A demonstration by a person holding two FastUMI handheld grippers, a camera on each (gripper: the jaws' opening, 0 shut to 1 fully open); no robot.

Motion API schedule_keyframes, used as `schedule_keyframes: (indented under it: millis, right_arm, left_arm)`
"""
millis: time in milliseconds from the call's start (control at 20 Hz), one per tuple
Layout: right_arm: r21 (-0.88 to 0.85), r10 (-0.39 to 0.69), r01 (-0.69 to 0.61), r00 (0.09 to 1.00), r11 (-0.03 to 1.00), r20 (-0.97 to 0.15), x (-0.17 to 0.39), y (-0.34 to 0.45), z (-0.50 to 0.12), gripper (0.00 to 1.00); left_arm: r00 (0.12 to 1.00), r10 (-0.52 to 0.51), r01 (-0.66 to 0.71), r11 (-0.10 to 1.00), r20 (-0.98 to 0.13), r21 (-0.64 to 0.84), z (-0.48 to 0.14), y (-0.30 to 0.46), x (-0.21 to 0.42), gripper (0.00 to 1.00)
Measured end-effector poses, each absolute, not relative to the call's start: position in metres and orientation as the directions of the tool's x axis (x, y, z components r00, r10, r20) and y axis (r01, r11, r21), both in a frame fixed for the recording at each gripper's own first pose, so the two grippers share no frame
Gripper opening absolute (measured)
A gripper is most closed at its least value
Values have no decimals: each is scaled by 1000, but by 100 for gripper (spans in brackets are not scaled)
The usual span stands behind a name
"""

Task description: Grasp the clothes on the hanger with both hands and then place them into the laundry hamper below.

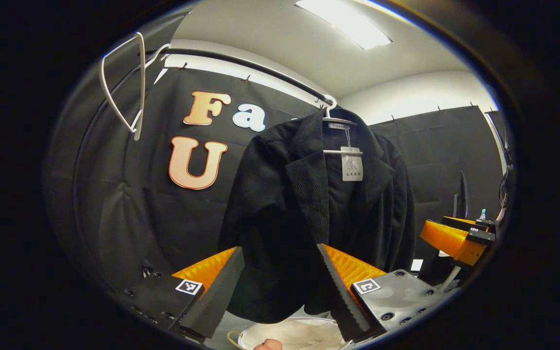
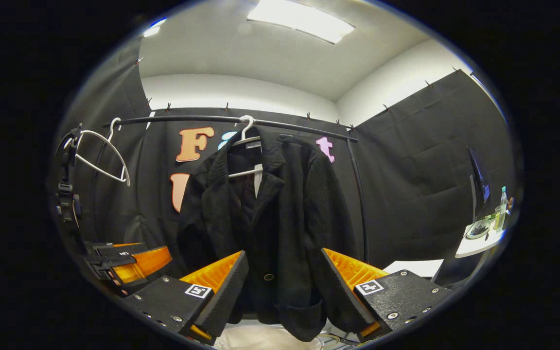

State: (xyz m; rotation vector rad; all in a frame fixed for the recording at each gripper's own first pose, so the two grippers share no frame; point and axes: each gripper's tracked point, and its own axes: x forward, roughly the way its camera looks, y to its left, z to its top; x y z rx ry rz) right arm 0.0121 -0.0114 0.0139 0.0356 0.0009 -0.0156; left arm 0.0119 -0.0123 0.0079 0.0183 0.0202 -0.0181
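Observation:
A black jacket (image 1: 309,204) hangs on a white hanger (image 1: 331,114) from the black rail (image 1: 241,61); in the right gripper view the jacket (image 2: 270,214) hangs from the hanger (image 2: 246,131) at the rail's middle. My left gripper (image 1: 280,291) is open, its fingers short of the jacket's lower hem. My right gripper (image 2: 282,291) is open too, framing the jacket's bottom edge without touching it. The white laundry hamper (image 1: 299,333) sits below the jacket. The other gripper (image 1: 457,238) shows at the right of the left gripper view, and at the left (image 2: 129,262) of the right gripper view.
An empty white hanger (image 1: 124,92) hangs at the rail's left end, also seen as the empty hanger (image 2: 102,155) in the right gripper view. A small white table (image 2: 479,243) with a bottle (image 2: 502,201) stands at the far right, by a dark monitor (image 2: 477,182).

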Motion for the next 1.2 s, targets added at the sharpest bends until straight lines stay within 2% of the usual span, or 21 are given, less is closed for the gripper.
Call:
schedule_keyframes:
  millis: [300, 450, 600, 650, 800, 850, 950, 1000, 1050, 1150, 1200]
  right_arm:
    - [41, -21, 21, 1000, 999, 1, 25, -1, 19, 92]
    - [50, -17, 17, 1000, 999, -1, 39, 3, 25, 92]
    - [32, -17, 17, 1000, 999, 0, 58, 7, 36, 92]
    - [29, -14, 14, 1000, 999, -1, 64, 9, 39, 92]
    - [26, -8, 8, 1000, 1000, -5, 83, 7, 55, 92]
    - [30, -8, 9, 1000, 1000, -7, 90, 4, 60, 92]
    - [52, 1, -1, 1000, 999, -3, 103, 1, 73, 92]
    - [64, 8, -8, 1000, 998, -12, 112, -1, 75, 92]
    - [72, 16, -14, 1000, 997, -26, 120, -2, 75, 92]
    - [81, 19, -16, 999, 997, -39, 139, -6, 76, 92]
    - [78, 16, -13, 999, 997, -42, 148, -7, 75, 92]
  left_arm:
    - [999, -30, 30, 1000, -41, -6, 8, -9, 21, 93]
    - [999, -43, 43, 999, -29, -13, 21, -11, 34, 100]
    - [996, -80, 79, 996, -33, -28, 32, -23, 51, 93]
    - [995, -96, 95, 995, -33, -35, 35, -29, 58, 96]
    - [991, -131, 129, 991, -30, -40, 45, -43, 76, 96]
    - [989, -146, 145, 989, -35, -39, 46, -50, 82, 93]
    - [984, -174, 172, 984, -37, -43, 50, -61, 95, 93]
    - [983, -179, 178, 983, -39, -44, 51, -64, 101, 96]
    - [982, -183, 181, 982, -39, -45, 51, -68, 109, 93]
    - [980, -192, 190, 980, -42, -53, 48, -76, 124, 93]
    - [979, -196, 194, 980, -46, -55, 47, -78, 131, 96]
